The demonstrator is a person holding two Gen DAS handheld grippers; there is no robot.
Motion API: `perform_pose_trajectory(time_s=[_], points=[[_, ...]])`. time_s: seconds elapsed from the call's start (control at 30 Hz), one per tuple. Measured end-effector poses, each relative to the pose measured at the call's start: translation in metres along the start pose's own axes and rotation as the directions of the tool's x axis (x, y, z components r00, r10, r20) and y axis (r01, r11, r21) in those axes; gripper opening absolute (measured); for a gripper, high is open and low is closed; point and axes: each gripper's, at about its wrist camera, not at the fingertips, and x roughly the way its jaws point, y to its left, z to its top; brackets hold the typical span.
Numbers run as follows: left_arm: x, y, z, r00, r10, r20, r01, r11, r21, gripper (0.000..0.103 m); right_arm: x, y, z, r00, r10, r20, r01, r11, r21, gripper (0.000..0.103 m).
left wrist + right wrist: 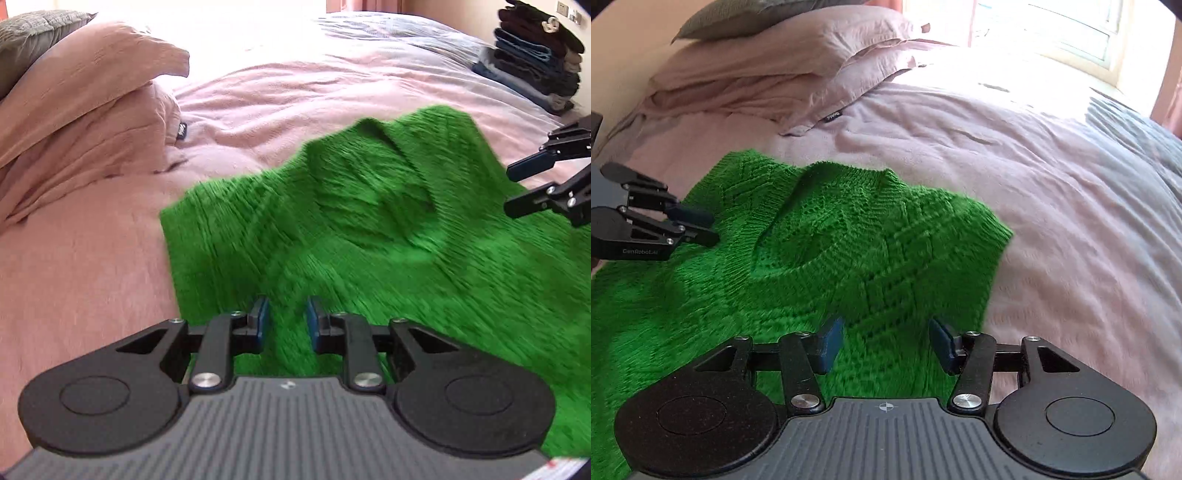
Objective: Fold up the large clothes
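The green sweater (pixel 820 258) lies rumpled on the pink duvet (pixel 1052 206), neckline up toward the pillows (pixel 783 70). My left tongs (pixel 287 321) sit low over its near left part, level, fingers a narrow gap apart with knit showing between them; I cannot tell whether they pinch it. My right tongs (pixel 886 341) hover over its right side near the edge, tipped slightly, fingers spread wide and holding nothing. A stack of folded clothes (pixel 535 55) stands at the bed's far right corner.
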Motion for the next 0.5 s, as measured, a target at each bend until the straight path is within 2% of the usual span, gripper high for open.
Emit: perform_pose_trajectory(time_s=[0.07,0.13,0.23,0.27,0.33,0.4,0.43,0.5], points=[[0.024,0.015,0.017,1.0,0.031,0.004,-0.031,0.999,-0.02,0.019,0.028,-0.016,0.021,0.999,-0.042,0.0,0.042,0.999,0.03,0.049],[0.042,0.032,0.038,0.998,0.065,-0.009,-0.066,0.995,-0.078,0.016,0.042,-0.04,0.038,0.999,-0.037,-0.01,0.038,0.99,0.139,0.047],[0.053,0.052,0.06,0.995,0.096,-0.035,-0.102,0.968,-0.227,0.011,0.021,-0.063,0.046,0.998,-0.018,0.057,-0.004,0.933,0.361,0.045],[0.049,0.057,0.062,0.995,0.098,-0.034,-0.103,0.958,-0.269,0.011,0.01,-0.064,0.044,0.996,-0.028,0.082,-0.007,0.919,0.394,0.045],[0.029,0.056,0.057,0.993,0.12,0.005,-0.112,0.945,-0.306,0.013,-0.011,-0.055,0.038,0.995,-0.051,0.082,0.017,0.928,0.372,0.045],[0.006,0.043,0.048,0.986,0.165,0.001,-0.157,0.942,-0.297,0.02,-0.03,-0.035,0.023,0.998,-0.04,0.045,0.024,0.949,0.313,0.045],[-0.007,0.034,0.043,0.986,0.164,0.002,-0.158,0.95,-0.27,0.022,-0.039,-0.023,0.009,0.999,-0.036,0.027,0.026,0.956,0.292,0.045],[-0.034,0.004,0.024,0.995,0.101,0.014,-0.096,0.975,-0.199,0.022,-0.052,0.003,-0.021,0.999,-0.041,-0.034,0.048,0.965,0.259,0.045]])
